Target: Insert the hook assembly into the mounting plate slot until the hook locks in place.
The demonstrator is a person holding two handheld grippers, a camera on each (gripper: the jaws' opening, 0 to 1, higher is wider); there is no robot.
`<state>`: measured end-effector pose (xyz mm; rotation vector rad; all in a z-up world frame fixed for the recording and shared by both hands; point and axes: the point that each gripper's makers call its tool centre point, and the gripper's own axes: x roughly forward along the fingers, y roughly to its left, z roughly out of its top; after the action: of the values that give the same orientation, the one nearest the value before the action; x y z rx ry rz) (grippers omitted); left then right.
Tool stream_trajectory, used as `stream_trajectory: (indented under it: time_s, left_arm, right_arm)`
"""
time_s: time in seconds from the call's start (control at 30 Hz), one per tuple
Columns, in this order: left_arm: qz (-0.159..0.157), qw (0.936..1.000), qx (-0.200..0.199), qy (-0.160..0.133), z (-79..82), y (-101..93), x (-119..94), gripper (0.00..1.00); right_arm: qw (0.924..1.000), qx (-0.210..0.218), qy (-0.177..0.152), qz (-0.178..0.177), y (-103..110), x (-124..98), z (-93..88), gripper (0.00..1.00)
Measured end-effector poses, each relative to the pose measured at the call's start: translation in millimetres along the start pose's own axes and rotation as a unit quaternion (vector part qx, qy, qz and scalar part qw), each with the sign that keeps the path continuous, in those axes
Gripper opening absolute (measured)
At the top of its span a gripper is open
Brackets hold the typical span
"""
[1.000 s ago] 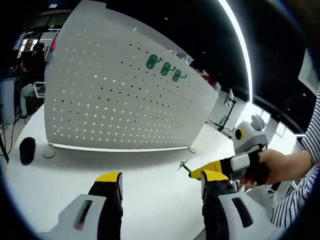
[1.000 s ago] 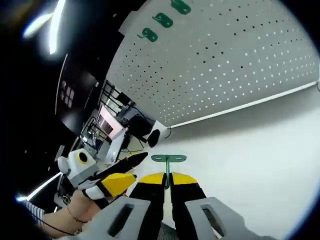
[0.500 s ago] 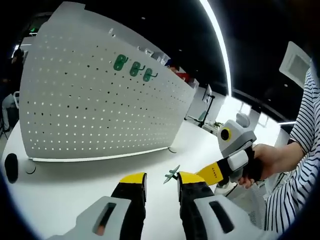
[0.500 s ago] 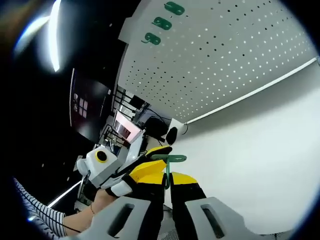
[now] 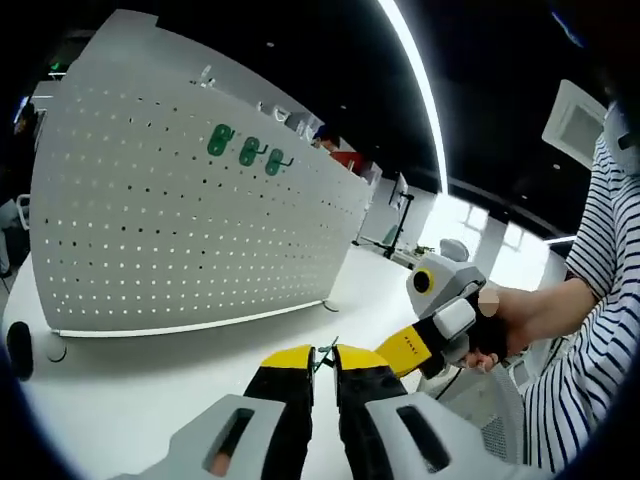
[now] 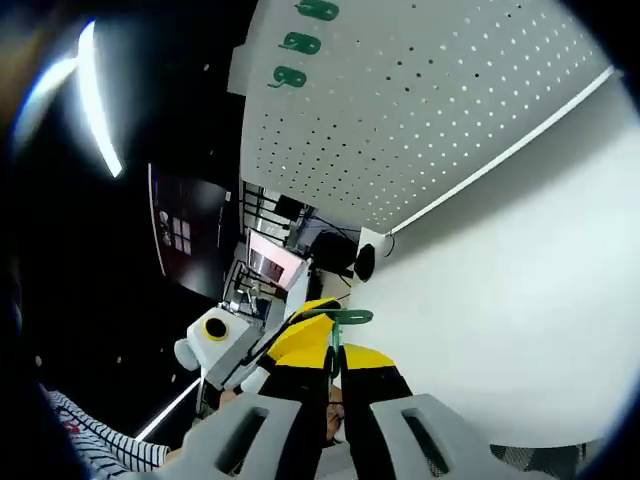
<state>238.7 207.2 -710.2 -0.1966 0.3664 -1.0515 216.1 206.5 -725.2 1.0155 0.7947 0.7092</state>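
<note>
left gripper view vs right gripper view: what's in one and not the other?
Left gripper view alone: a striped sleeve and a bright ceiling strip light.
Right gripper view alone: the green hook with its flat head clear of the right gripper.
Both: the white pegboard carrying three green hooks, and the white table.

One white pegboard [image 5: 190, 210] stands here, three green hooks [image 5: 248, 152] mounted on it, one more green hook [image 6: 337, 318] off the board, two grippers, one dark puck-like object [image 5: 18, 348].
</note>
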Motion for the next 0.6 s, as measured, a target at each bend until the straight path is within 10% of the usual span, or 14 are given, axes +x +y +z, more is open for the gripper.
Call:
stream_trajectory:
  time_s: [0.3,0.6]
  left_arm:
    - [-0.001,0.9996,0.023,0.016,-3.4,-3.9,-1,0.04]
    - [0.006,0.9994,0.024,0.022,-2.2,-4.7,1,0.03]
  right_arm:
    - [0.9995,0.027,0.005,0.016,-1,-4,-2.7,0.01]
    - [0.9962,-0.087,0.001,-0.006,0,-7,5.3,0.02]
